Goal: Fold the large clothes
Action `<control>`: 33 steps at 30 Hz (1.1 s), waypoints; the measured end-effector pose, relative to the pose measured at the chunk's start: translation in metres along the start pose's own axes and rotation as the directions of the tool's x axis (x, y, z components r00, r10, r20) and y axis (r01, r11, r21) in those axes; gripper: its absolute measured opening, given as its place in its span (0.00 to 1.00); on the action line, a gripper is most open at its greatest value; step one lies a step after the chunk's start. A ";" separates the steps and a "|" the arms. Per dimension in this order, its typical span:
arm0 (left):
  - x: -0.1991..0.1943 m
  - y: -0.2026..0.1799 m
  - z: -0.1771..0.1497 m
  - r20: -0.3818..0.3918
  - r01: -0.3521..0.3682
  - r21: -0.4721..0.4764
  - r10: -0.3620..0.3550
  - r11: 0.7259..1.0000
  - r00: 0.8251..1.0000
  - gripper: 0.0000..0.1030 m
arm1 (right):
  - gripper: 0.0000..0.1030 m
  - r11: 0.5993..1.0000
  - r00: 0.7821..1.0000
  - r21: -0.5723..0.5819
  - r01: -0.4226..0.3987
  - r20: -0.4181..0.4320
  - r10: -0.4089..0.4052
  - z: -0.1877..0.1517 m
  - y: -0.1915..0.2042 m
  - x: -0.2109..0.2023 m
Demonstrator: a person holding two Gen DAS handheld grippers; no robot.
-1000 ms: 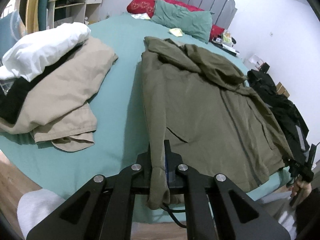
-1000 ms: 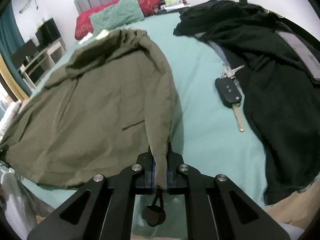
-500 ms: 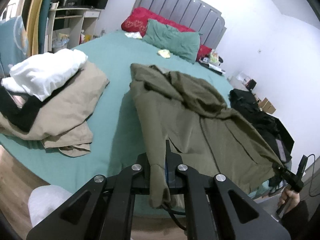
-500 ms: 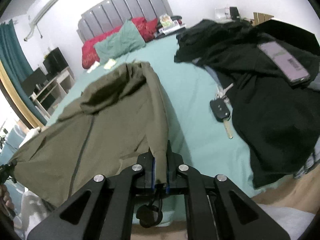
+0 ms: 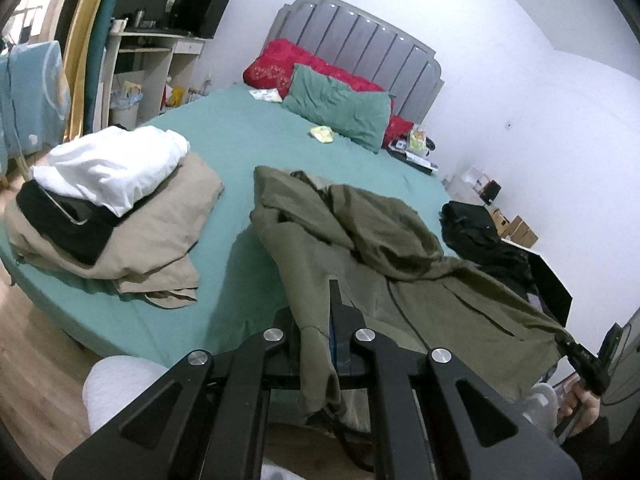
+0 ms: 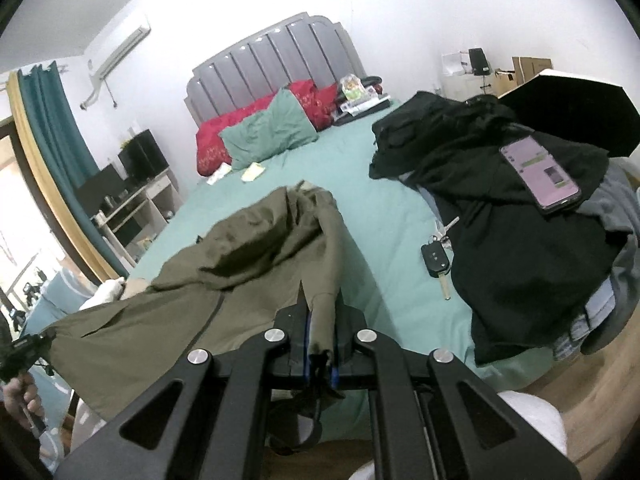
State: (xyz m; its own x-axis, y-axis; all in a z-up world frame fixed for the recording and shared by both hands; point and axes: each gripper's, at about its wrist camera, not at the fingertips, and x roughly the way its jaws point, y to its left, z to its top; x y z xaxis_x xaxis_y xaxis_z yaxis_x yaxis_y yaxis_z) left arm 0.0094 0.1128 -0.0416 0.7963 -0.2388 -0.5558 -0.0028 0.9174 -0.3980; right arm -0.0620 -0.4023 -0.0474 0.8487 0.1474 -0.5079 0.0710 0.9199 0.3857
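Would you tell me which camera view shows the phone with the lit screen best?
The right wrist view: the phone lies face up on the black clothes pile, unobstructed. The left wrist view shows that pile only small and far off, with no phone discernible.

Phone atop clothes, car key beside.

Black claw, silver screws

Right gripper clamps olive jacket.
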 end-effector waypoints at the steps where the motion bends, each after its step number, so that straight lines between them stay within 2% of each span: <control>1: -0.004 -0.001 0.000 0.003 0.002 0.000 -0.002 1.000 1.000 0.07 | 0.06 1.000 1.000 0.000 -0.005 0.006 0.005 0.001 0.001 -0.005; 10: -0.042 -0.002 0.006 0.022 0.030 -0.017 -0.030 0.999 0.999 0.07 | 0.06 0.999 0.996 0.013 -0.047 0.072 0.046 0.017 0.005 -0.046; 17: -0.051 -0.001 0.024 0.052 0.025 -0.020 -0.024 0.999 0.998 0.07 | 0.06 0.997 0.991 0.023 -0.075 0.117 0.071 0.031 0.006 -0.060; 24: -0.024 0.000 0.053 0.089 0.005 0.016 -0.007 1.000 0.996 0.07 | 0.06 0.995 0.982 -0.018 -0.095 0.164 0.097 0.066 0.006 -0.038; 33: 0.029 -0.004 0.101 0.131 -0.014 0.054 0.007 0.998 0.991 0.07 | 0.06 0.992 0.970 -0.090 -0.089 0.217 0.107 0.121 0.013 0.021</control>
State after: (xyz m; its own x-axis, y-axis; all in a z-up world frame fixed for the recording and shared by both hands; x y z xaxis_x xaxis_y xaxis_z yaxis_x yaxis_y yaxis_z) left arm 0.0939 0.1347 0.0178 0.8685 -0.1888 -0.4584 0.0185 0.9364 -0.3506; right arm 0.0199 -0.4311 0.0401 0.9448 0.1626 -0.2846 -0.0524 0.9320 0.3586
